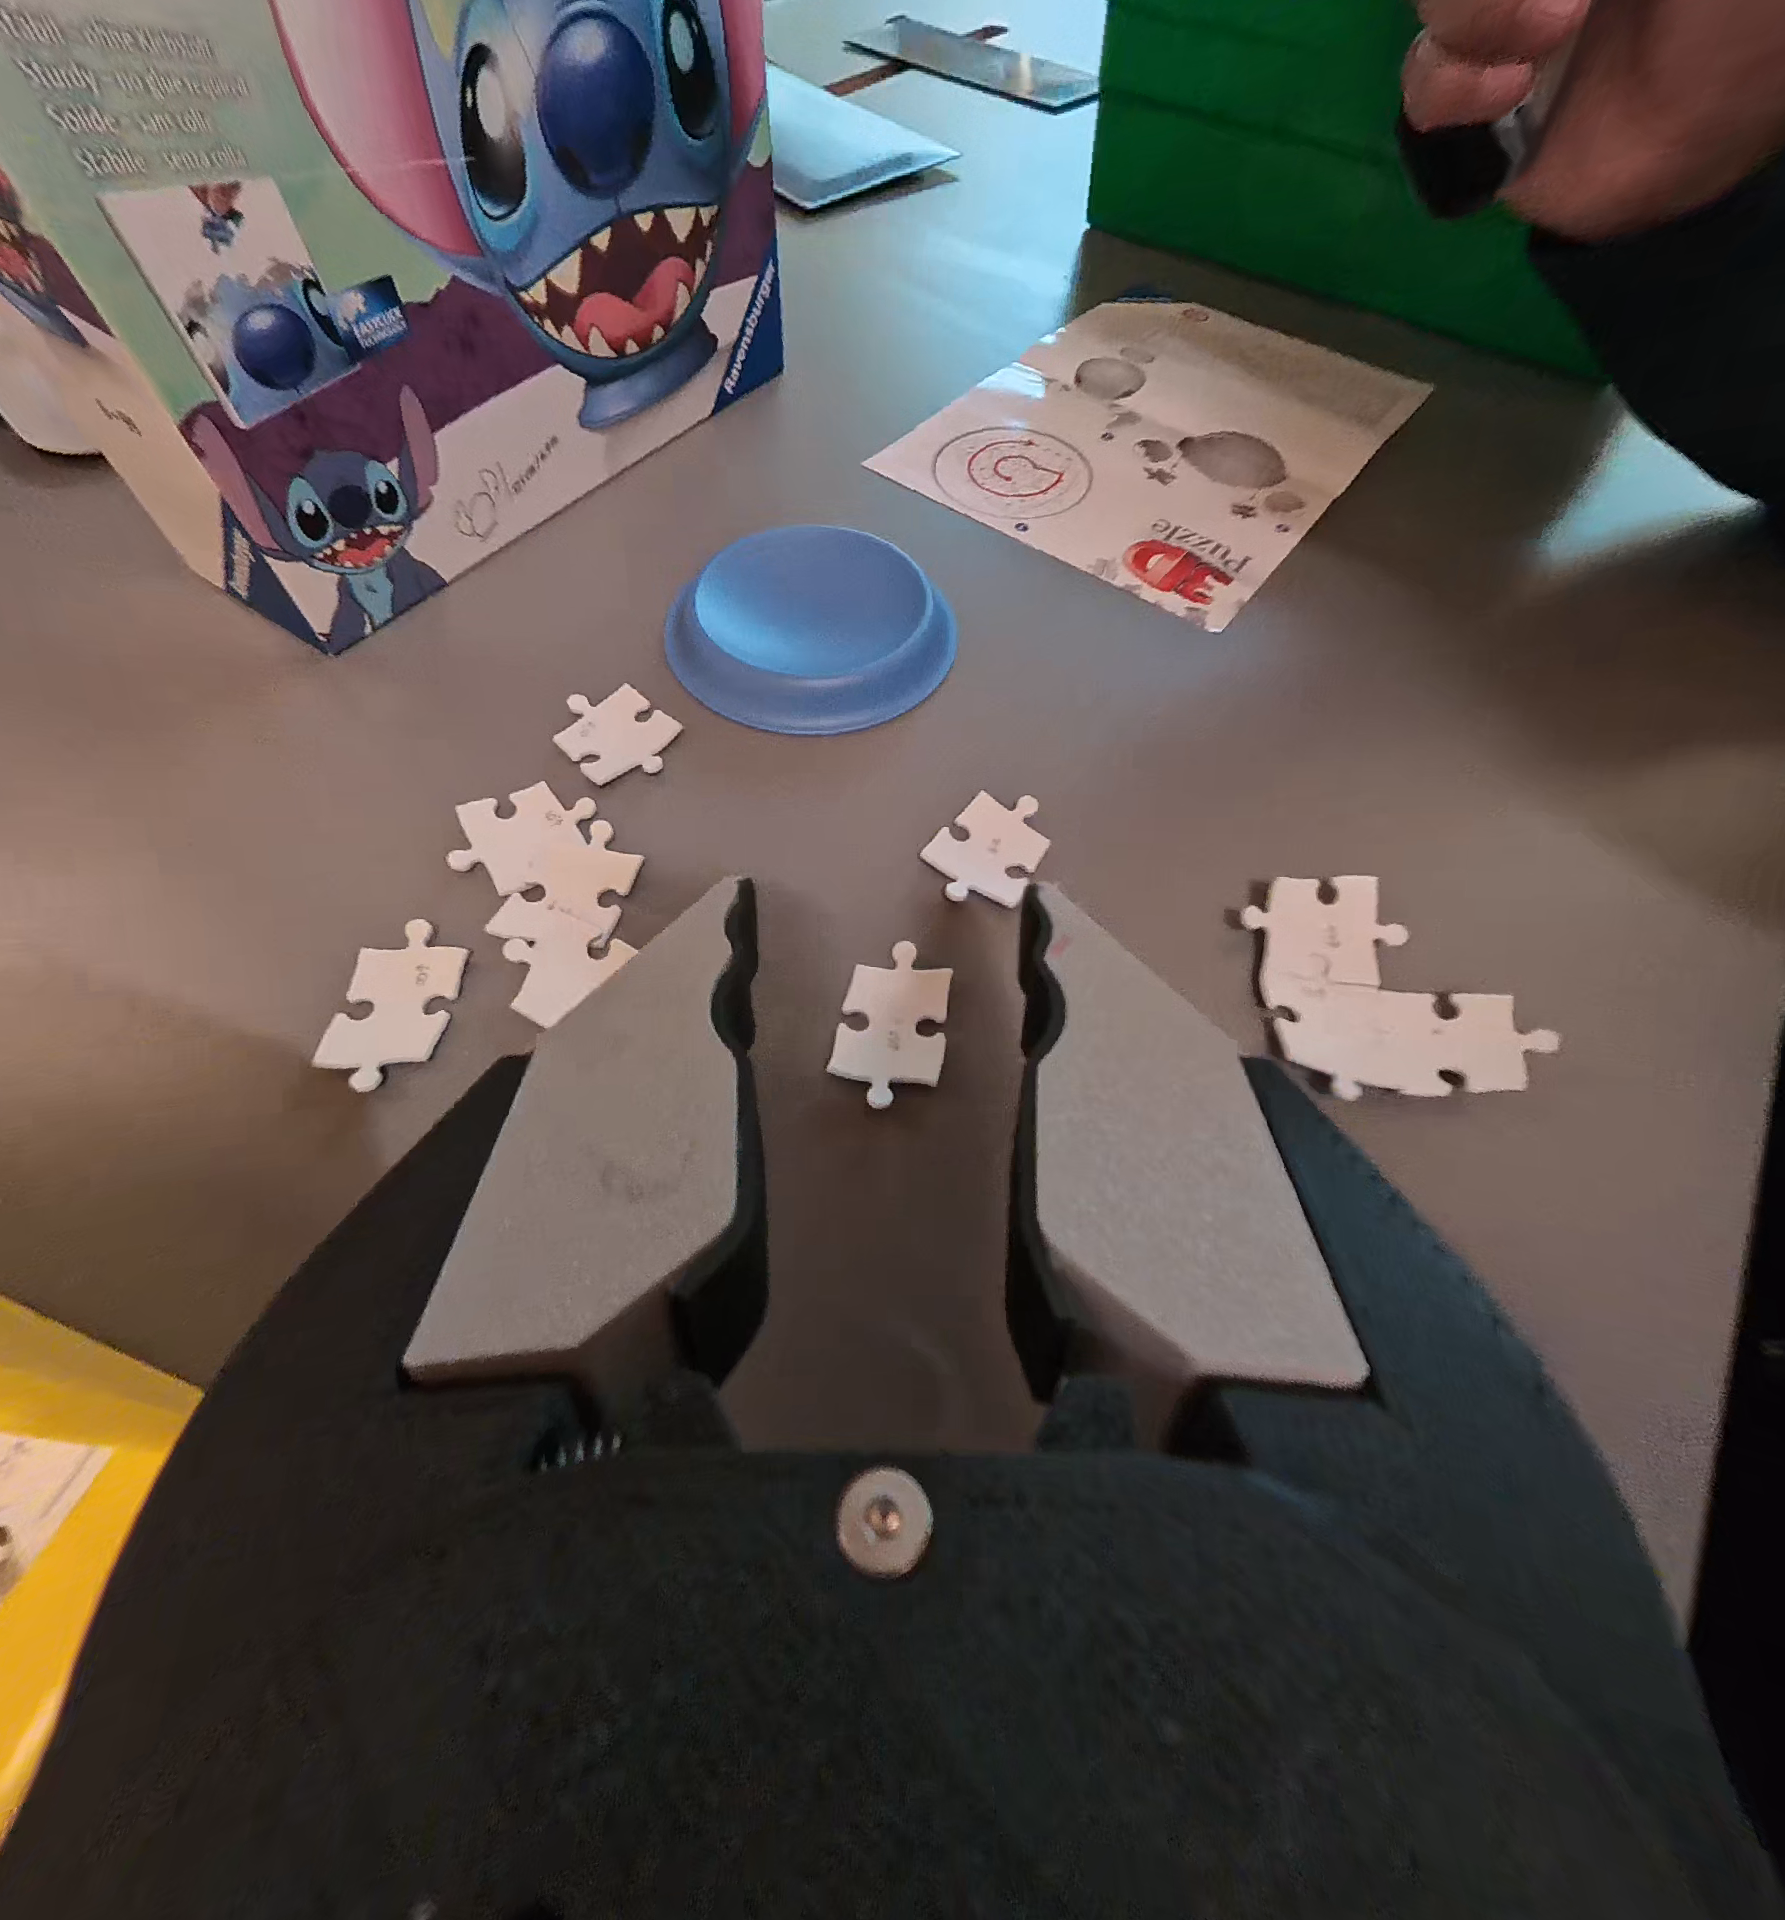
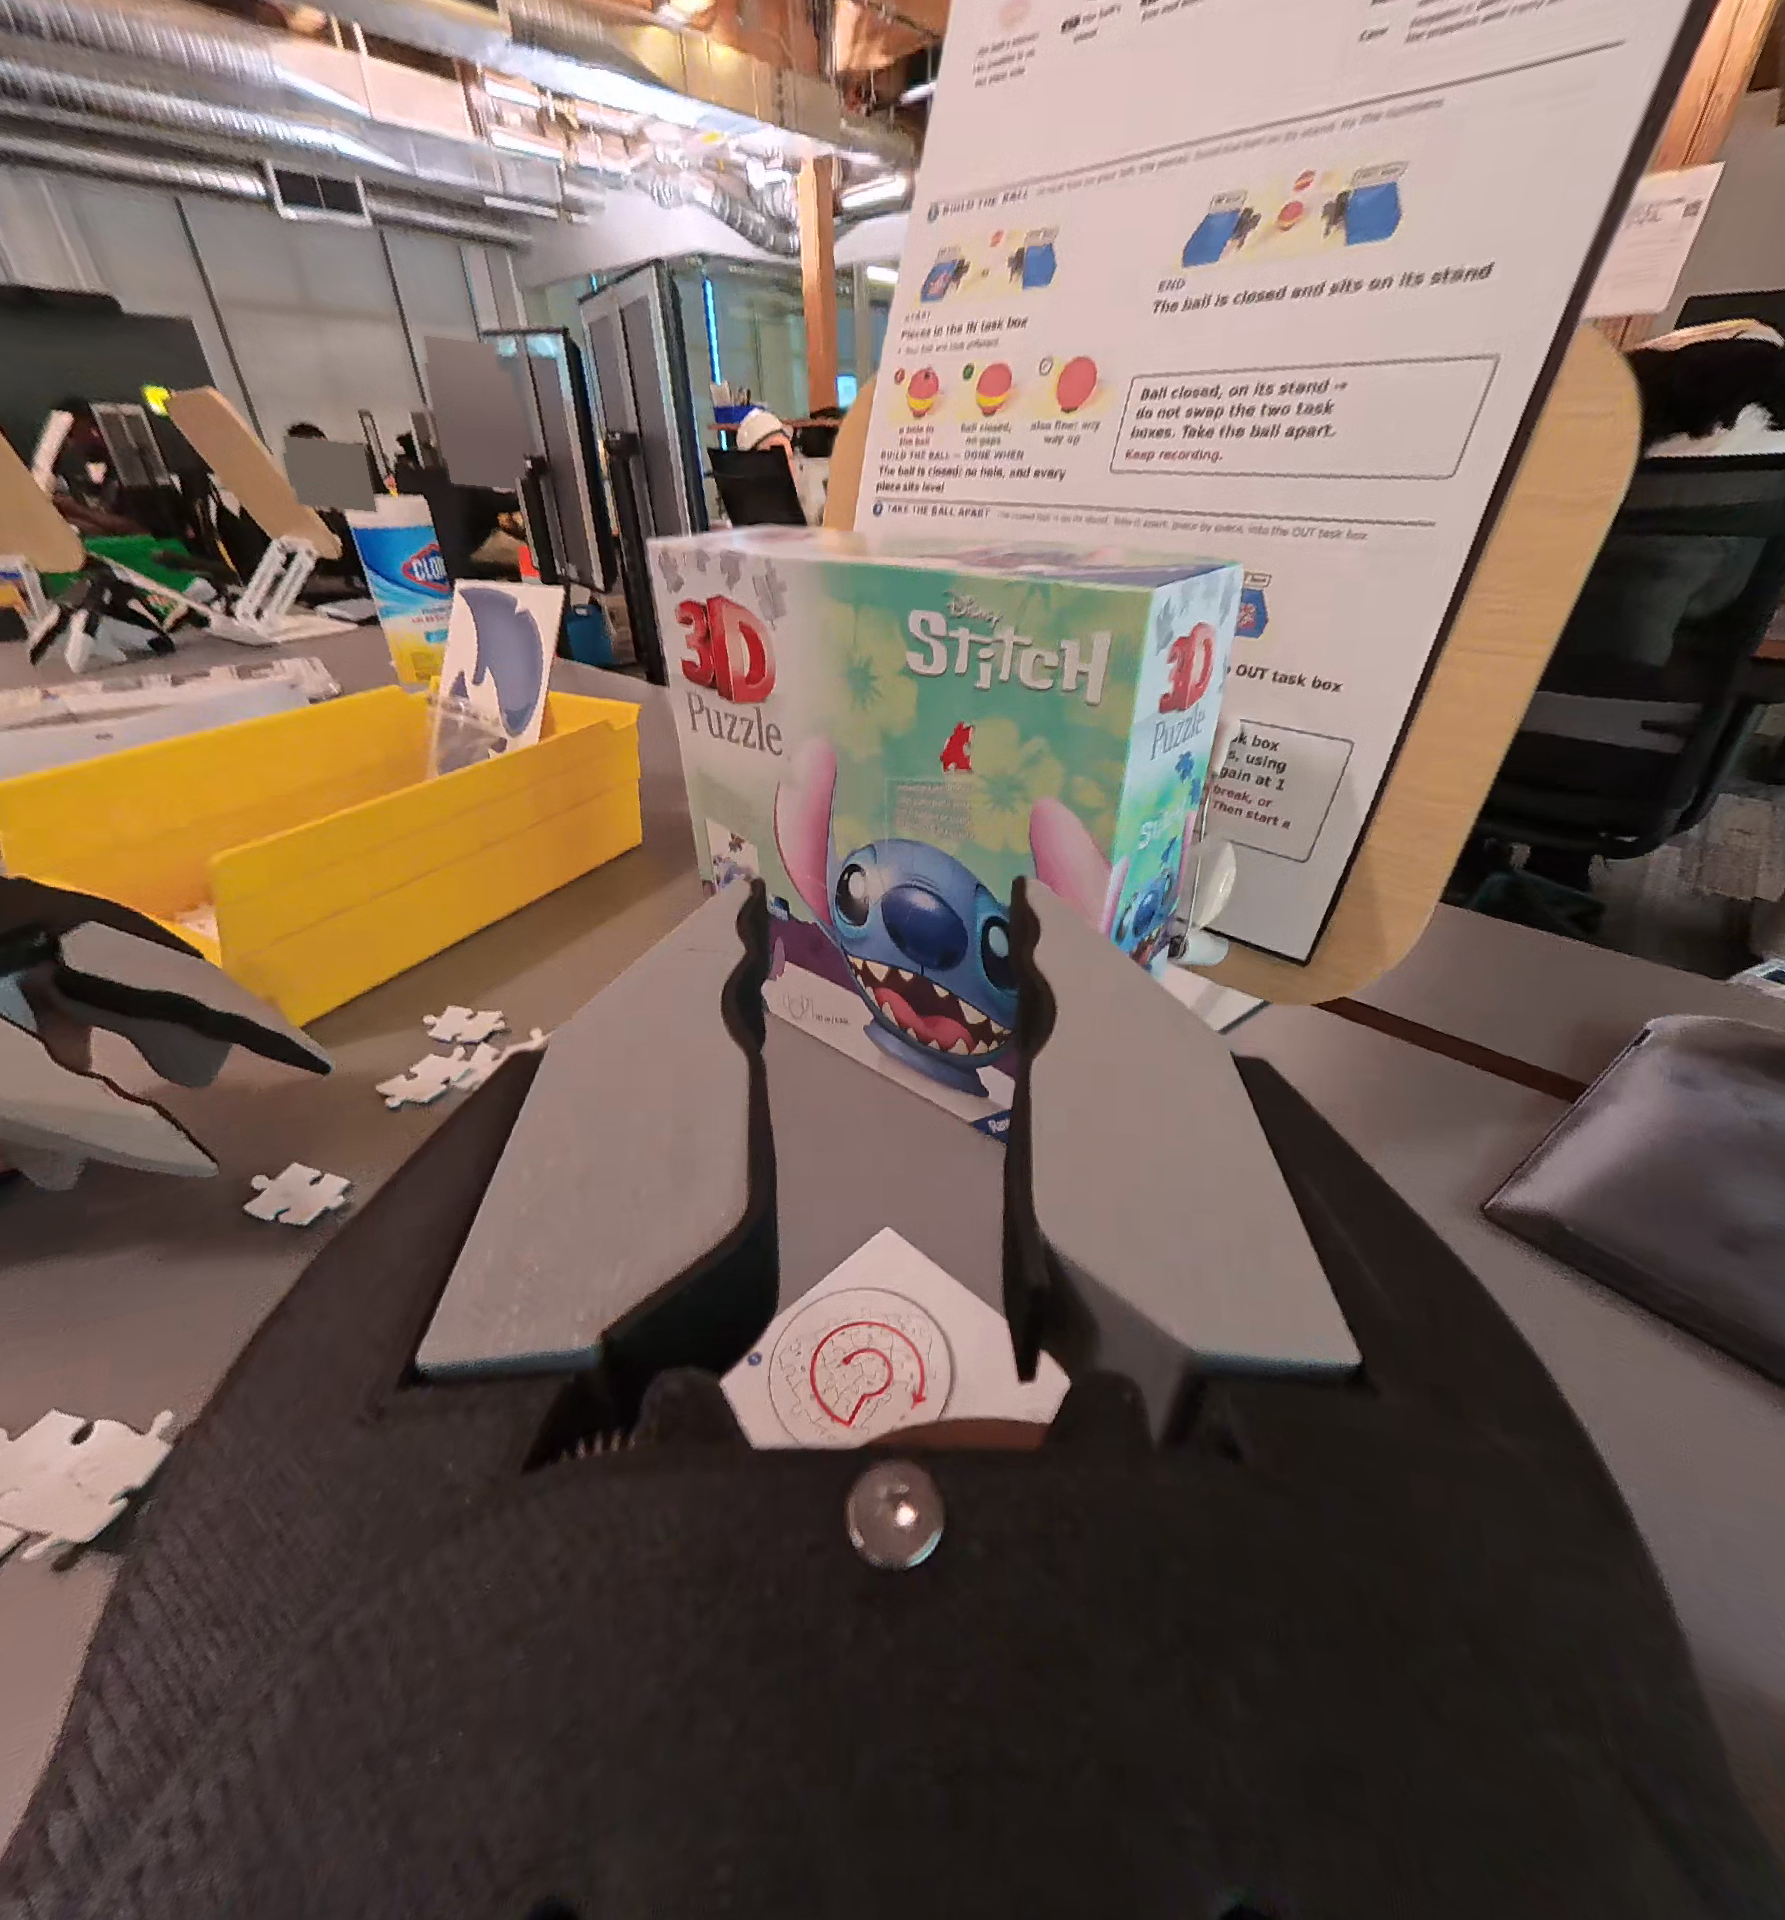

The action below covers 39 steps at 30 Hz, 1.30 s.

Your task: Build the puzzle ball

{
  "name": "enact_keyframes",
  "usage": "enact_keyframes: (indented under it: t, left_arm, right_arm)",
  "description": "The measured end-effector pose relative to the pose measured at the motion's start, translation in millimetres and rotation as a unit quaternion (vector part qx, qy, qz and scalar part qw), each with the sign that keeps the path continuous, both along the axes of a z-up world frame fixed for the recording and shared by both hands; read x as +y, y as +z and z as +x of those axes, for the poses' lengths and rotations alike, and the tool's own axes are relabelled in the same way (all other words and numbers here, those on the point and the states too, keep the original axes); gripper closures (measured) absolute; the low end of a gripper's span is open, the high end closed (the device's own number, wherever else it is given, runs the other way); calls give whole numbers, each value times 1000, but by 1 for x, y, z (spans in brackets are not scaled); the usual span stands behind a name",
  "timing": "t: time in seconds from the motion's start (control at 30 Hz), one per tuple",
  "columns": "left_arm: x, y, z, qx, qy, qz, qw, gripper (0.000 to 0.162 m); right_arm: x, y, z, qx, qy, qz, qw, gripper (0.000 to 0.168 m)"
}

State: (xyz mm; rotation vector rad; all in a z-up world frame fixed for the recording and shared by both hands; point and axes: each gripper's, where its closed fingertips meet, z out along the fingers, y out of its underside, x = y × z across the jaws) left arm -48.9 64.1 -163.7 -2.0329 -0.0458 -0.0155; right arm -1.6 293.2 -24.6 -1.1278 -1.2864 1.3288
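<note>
Several white puzzle pieces lie face down on the grey table. My left gripper is open and empty, low over the table, with one loose piece between its fingers. A joined group of pieces lies to its right, a small pile to its left. The blue round stand sits beyond them. My right gripper is open and empty, held above the table and facing the puzzle box. The left gripper also shows in the right wrist view.
The puzzle box stands at the back left. An instruction sheet lies right of the stand, also under my right gripper. A yellow bin, a green box, a standing instruction board and a dark pouch surround the area. The gap from one gripper's tips to the other's is roughly 30 cm. The right tips stand about 35 cm off the dark pouch.
</note>
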Motion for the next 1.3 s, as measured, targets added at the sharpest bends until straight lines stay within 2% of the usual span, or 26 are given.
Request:
enact_keyframes:
  t: [0.27,0.9,1.3]
  left_arm:
    - [0,-4,4,10,-8,-13,1000,113]
    - [1,-11,10,48,-16,-36,998,110]
    - [1,-10,9,54,-10,-34,998,108]
  right_arm:
    - [-1,-17,-9,-22,-6,-14,1000,125]
    - [-22,-49,-21,-77,24,-2,997,139]
    - [-31,-64,-25,-101,32,20,994,139]
